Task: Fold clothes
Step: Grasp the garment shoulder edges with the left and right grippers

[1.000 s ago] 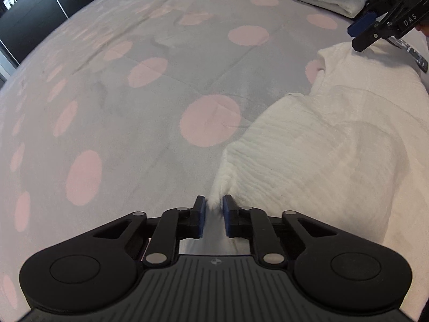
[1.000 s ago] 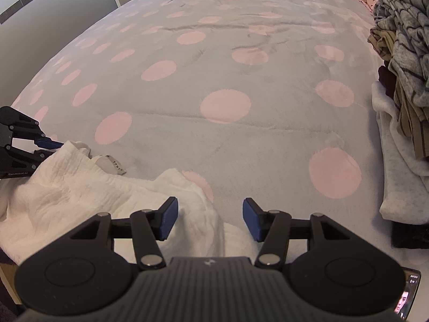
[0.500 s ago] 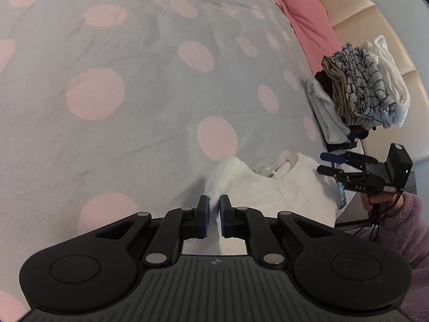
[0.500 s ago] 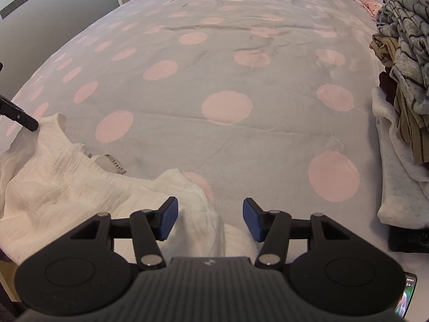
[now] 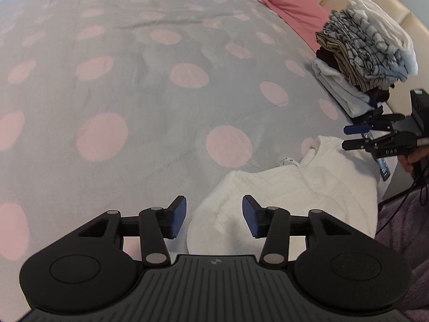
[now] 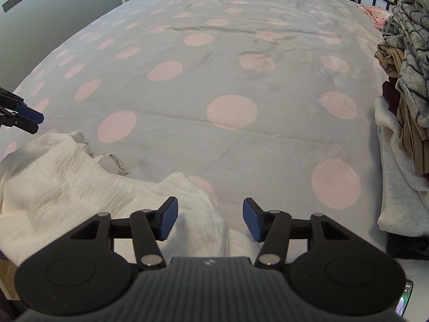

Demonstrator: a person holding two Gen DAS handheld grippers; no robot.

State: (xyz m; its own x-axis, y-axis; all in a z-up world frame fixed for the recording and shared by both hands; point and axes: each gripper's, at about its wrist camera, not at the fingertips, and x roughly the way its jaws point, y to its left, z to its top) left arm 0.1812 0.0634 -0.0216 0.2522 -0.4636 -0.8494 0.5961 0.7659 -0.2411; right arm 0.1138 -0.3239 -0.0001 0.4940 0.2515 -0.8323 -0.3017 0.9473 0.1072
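- Now the left tool [image 5: 213, 216] is spreading its jaws — the white garment [image 5: 289, 201] lies under the gap, no pad pressing it.
- Right tool [image 6: 209, 221] spread, nothing pinched; the garment's corner sits below it.
- Garment crumpled at the near edge of the dotted bed cover [image 6: 214, 86].
- Folded pile [image 5: 364, 53] well apart, beside the right tool.

We see a bed [image 6: 241, 139] in grey, pink-dotted cover, a white garment [image 6: 80, 187] crumpled at its near edge, a clothes pile [image 5: 367, 53] by the pink pillow [image 5: 284, 5]
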